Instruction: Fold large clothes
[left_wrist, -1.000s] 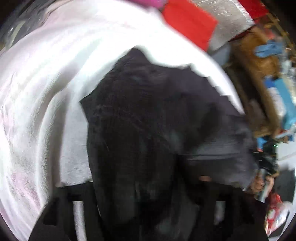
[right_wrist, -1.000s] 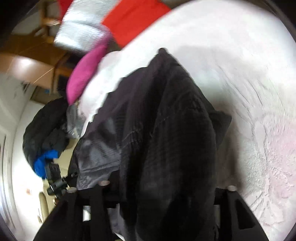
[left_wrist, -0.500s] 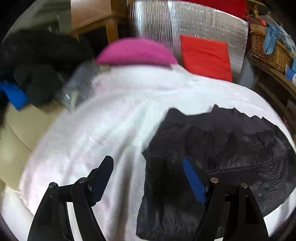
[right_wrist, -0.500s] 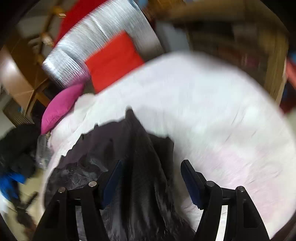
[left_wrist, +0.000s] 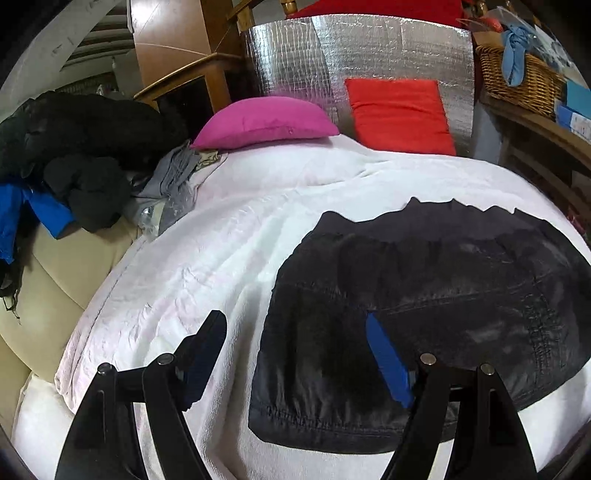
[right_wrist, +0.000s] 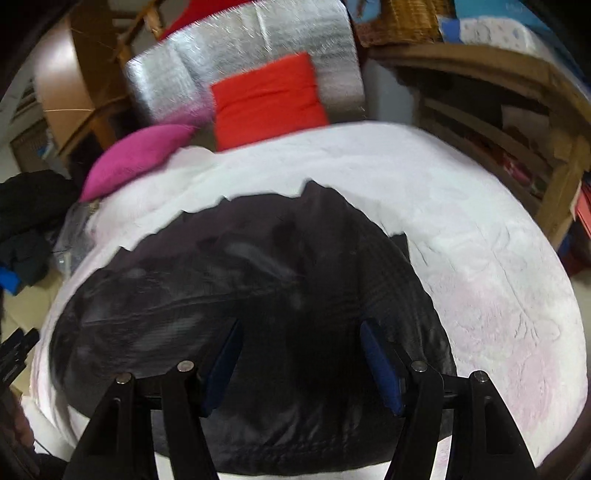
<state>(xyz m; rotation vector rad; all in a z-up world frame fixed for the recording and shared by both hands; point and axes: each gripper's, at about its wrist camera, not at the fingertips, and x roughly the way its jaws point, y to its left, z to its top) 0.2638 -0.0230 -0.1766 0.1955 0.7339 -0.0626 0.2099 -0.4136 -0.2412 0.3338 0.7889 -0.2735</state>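
A large black garment (left_wrist: 424, 302) lies folded flat on the white blanket (left_wrist: 207, 266) that covers the bed. It also shows in the right wrist view (right_wrist: 240, 280). My left gripper (left_wrist: 295, 339) is open and empty, above the garment's left edge. My right gripper (right_wrist: 299, 350) is open and empty, above the near middle of the garment. Neither gripper holds cloth.
A pink pillow (left_wrist: 266, 122) and a red cushion (left_wrist: 399, 114) lie at the bed's far end against a silver foil panel (left_wrist: 362, 55). A pile of dark clothes (left_wrist: 74, 147) sits at the left. Wooden shelves (right_wrist: 498, 122) and a wicker basket (left_wrist: 517, 77) stand at the right.
Both grippers held the black garment up one second ago. They have let it go onto the blanket, opened, and pulled back and up. The garment now lies flat.
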